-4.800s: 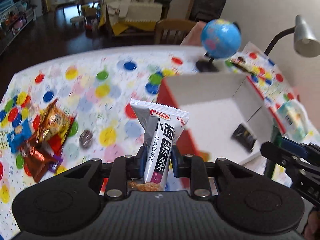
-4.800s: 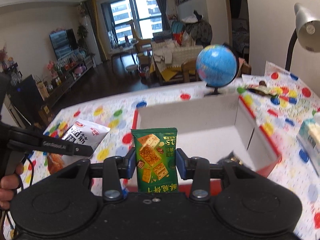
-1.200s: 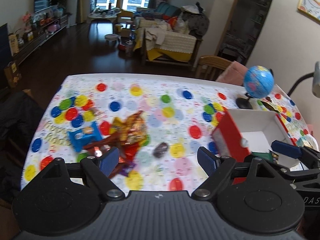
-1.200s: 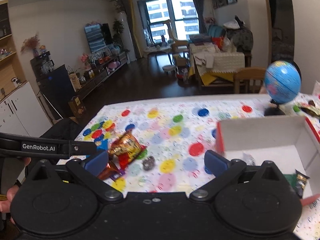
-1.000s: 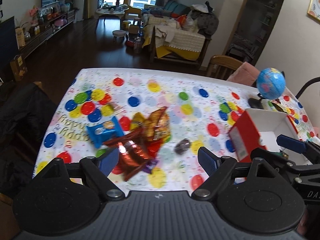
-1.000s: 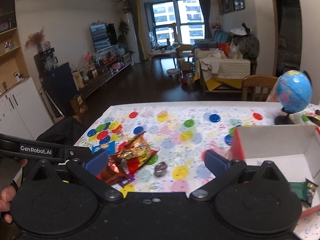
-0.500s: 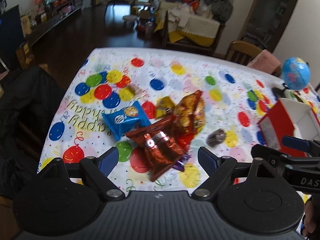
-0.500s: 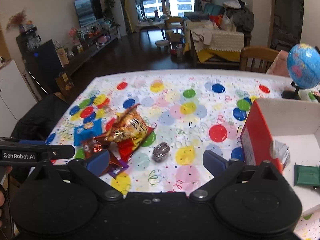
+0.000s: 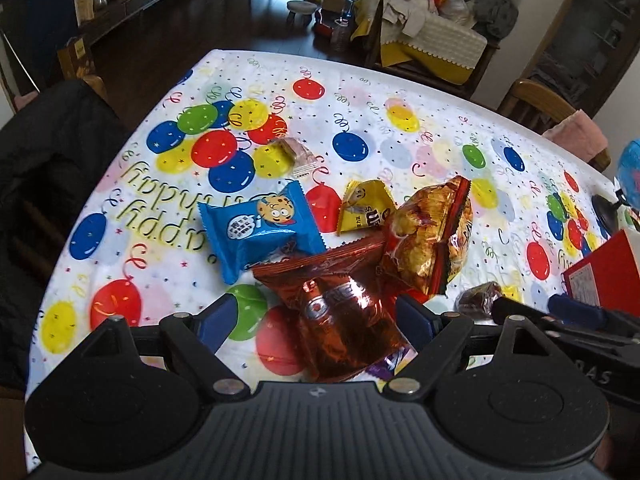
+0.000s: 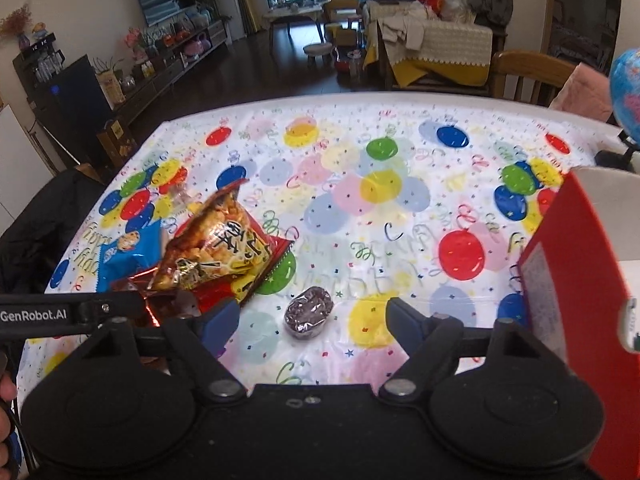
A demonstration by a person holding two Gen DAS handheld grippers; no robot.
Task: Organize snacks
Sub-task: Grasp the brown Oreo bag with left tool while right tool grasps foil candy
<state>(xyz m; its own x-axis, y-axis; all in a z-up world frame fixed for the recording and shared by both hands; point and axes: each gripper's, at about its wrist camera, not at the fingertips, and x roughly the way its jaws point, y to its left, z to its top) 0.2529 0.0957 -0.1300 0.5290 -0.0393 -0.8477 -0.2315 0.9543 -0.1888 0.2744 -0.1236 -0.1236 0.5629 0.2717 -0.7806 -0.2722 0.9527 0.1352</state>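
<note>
Left gripper (image 9: 320,316) wide open, red Oreo packet (image 9: 340,316) between fingers, ungripped. Right gripper (image 10: 312,320), jaws just narrowing, frames foil-wrapped chocolate (image 10: 309,311), untouched.

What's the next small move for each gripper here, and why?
Probably lower both. The left gripper stands open over the copper Oreo packet; the right gripper, jaws just narrowed but not touching, frames the small foil-wrapped snack. Neither pair of pads presses anything yet, so descend, then close, then carry to the red box.
</note>
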